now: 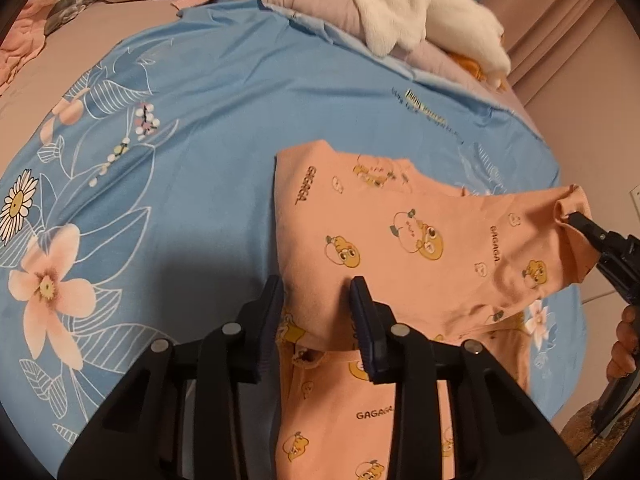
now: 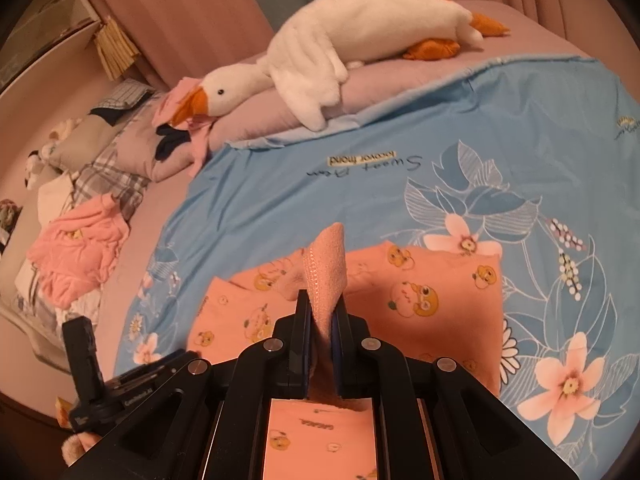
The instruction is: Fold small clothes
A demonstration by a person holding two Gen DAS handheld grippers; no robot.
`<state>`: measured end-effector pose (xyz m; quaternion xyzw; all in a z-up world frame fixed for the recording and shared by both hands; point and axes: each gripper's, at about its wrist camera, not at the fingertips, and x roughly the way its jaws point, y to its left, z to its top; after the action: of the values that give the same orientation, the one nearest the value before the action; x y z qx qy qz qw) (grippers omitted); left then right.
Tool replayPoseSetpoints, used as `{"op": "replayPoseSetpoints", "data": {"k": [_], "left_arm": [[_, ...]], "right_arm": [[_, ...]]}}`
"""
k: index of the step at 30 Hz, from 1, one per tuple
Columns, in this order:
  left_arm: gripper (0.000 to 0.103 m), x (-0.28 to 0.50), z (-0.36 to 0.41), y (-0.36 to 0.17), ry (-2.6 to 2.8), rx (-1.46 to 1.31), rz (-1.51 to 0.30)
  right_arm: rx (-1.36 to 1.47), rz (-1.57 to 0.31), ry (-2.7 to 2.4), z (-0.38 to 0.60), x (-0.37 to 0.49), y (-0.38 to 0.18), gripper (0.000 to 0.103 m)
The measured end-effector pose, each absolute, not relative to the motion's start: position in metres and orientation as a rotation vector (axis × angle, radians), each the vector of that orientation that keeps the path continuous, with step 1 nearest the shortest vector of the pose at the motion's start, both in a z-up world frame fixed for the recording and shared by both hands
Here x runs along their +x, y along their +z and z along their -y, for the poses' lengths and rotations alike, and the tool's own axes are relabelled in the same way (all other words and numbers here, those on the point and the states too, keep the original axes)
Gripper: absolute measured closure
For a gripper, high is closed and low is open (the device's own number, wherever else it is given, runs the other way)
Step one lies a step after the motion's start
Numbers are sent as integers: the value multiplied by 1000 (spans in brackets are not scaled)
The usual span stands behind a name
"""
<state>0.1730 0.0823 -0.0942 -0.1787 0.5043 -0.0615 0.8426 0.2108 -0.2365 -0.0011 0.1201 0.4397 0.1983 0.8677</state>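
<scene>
Garment [image 1: 400,240], soft, light and limp, lies on the bed [image 1: 200,120] at 5 o'clock. Your right gripper [image 2: 322,312] fingers pinch its cuff; left gripper [image 1: 318,300] fingers straddle a fold, not yet pressing. Grip hems, or it sags.

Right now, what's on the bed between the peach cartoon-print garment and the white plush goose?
Only bare blue floral sheet between the peach garment and the white goose, seen in the right wrist view.
</scene>
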Motion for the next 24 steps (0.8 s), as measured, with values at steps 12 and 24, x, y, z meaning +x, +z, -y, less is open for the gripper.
{"op": "replayPoseSetpoints", "data": {"k": [12,24], "left_arm": [[69,185,-73,-124,-92,-341,-1145],[67,184,-69,-129,-82,-316,-1141]], "right_arm": [[272,-979,369,255,218,-29,93],[339,-1004,360,279,217,-45,93]]}}
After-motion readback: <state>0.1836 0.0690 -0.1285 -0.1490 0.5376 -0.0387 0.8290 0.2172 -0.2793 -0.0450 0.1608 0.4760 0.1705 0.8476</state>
